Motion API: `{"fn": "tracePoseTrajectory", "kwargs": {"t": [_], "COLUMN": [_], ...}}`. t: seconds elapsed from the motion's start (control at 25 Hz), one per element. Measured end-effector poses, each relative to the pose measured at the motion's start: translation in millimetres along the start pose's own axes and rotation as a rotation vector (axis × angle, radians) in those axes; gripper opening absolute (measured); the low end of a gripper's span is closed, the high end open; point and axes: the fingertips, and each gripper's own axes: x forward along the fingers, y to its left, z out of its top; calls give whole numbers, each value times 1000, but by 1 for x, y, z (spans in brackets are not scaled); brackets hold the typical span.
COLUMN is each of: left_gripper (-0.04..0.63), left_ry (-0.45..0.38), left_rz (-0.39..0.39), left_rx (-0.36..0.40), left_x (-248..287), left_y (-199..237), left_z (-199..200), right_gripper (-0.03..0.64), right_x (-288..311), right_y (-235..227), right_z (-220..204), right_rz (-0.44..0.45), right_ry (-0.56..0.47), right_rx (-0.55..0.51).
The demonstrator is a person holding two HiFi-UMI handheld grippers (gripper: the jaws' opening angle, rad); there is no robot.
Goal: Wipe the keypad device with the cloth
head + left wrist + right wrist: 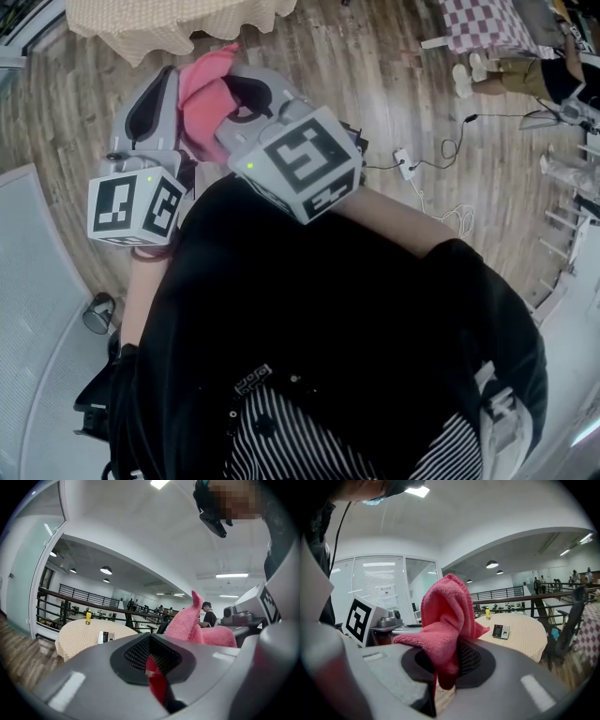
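Done: the pink cloth (445,616) is picked up and carried. No wiping shows in any view.
Left to do: by my judgement, nearly all of it. The cloth has to be brought to the keypad device (500,631) and rubbed over it.
Right hand-held gripper (449,665): clamped on the cloth, which bunches up out of its jaws.
Left hand-held gripper (152,660): jaws drawn together, with a red sliver in the seam between them. That may be a fold of the cloth; I cannot tell whether it is pinched there.
Gripper position: both are held high and close to the person's body, side by side, left one on the left, with the cloth between them in the head view.
Keypad device place: lying on the far round worktop (525,639) with a beige cover, well apart from both grippers and untouched.
Beside it: a small yellow bottle (487,613), standing farther back on the same worktop.
Count, cloths: one.
Count, keypad devices: one.
Count, hand-held grippers: two.
Count, yellow bottles: one.
Count, worktops carrying the device: one.
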Motion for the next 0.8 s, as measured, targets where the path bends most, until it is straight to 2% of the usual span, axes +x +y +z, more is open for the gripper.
{"fn": "tracePoseTrajectory", "kwargs": {"t": [0.4, 0.8], "left_gripper": [-2, -2], "left_ry": [-15, -12], "left_rz": [96, 144], "left_rx": [-15, -27], "left_x": [5, 88], "left_y": [43, 106], "left_z": [10, 24], "right_gripper": [63, 64], "right_x": [42, 117], "right_y": [0, -71], "right_z": [14, 41], "right_rz": [94, 154], "right_ry": [9, 27], "right_rx": [-23, -37]}}
